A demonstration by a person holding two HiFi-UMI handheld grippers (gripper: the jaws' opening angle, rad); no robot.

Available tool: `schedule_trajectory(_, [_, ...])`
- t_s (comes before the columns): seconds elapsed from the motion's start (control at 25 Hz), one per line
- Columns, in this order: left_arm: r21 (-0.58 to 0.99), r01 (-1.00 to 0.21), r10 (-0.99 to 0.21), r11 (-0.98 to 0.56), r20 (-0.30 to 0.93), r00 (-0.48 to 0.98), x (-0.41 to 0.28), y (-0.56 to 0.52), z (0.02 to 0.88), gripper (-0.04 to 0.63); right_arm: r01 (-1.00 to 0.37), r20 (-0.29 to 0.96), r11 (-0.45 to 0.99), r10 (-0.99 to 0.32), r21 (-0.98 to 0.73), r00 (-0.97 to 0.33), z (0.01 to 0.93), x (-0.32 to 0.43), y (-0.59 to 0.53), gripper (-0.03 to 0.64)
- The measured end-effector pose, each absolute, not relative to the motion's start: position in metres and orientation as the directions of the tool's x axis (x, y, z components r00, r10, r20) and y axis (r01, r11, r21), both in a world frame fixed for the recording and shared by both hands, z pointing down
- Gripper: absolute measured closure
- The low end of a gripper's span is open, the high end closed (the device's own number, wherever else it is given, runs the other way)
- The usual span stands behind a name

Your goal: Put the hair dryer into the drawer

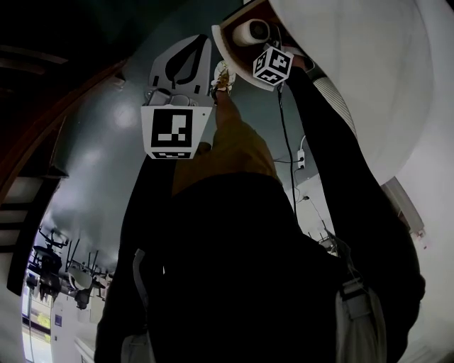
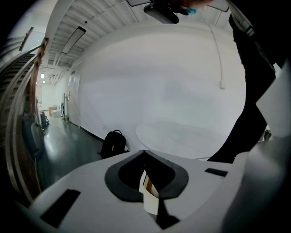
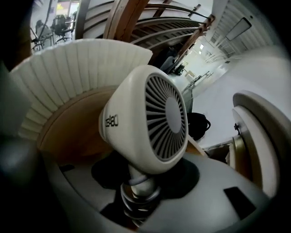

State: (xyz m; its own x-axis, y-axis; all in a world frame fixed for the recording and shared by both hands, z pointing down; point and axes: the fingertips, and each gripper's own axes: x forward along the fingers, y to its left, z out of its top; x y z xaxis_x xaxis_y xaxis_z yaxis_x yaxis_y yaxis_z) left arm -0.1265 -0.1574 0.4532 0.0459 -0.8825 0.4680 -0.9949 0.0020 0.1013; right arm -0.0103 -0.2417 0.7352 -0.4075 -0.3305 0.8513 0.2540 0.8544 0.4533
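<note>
The white hair dryer point(image 3: 150, 120) has a round grille, and its handle and coiled cord sit between the jaws of my right gripper point(image 3: 136, 195), which is shut on it. It hangs over the wooden inside of the drawer point(image 3: 75, 136), behind the drawer's ribbed white front point(image 3: 68, 68). In the head view the hair dryer point(image 1: 252, 32) lies in the drawer's opening point(image 1: 234, 18), just past the right gripper point(image 1: 264, 49). My left gripper point(image 1: 202, 49) is beside it. Its jaws point(image 2: 145, 182) are shut on a thin white and wood-coloured edge, apparently the drawer's front.
A round white table point(image 2: 182, 134) stands by the white wall. A black backpack point(image 2: 113, 142) sits on the dark floor next to it. A cable and socket point(image 1: 301, 159) hang on the wall. Chairs point(image 1: 50, 262) stand further off, and a wooden stair rail point(image 3: 132, 18) runs nearby.
</note>
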Motion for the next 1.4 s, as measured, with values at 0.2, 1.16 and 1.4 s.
schedule_trajectory(0.2, [0.096, -0.995, -0.877, 0.01, 0.479, 0.037, -0.127, -0.155, 0.457, 0.58, 0.325, 0.866, 0.835, -0.307, 0.445, -0.396, 0.749, -0.007, -0.236, 0.416])
schedule_trajectory(1.16, [0.104, -0.993, -0.877, 0.048, 0.48, 0.007, -0.126, -0.158, 0.464, 0.58, 0.338, 0.925, 0.885, -0.218, 0.322, -0.311, 0.77, 0.002, -0.231, 0.35])
schedule_trajectory(1.4, [0.09, -0.996, -0.893, 0.016, 0.45, 0.027, -0.122, -0.164, 0.452, 0.58, 0.295, 0.911, 0.885, -0.265, 0.36, -0.318, 0.764, 0.006, -0.225, 0.349])
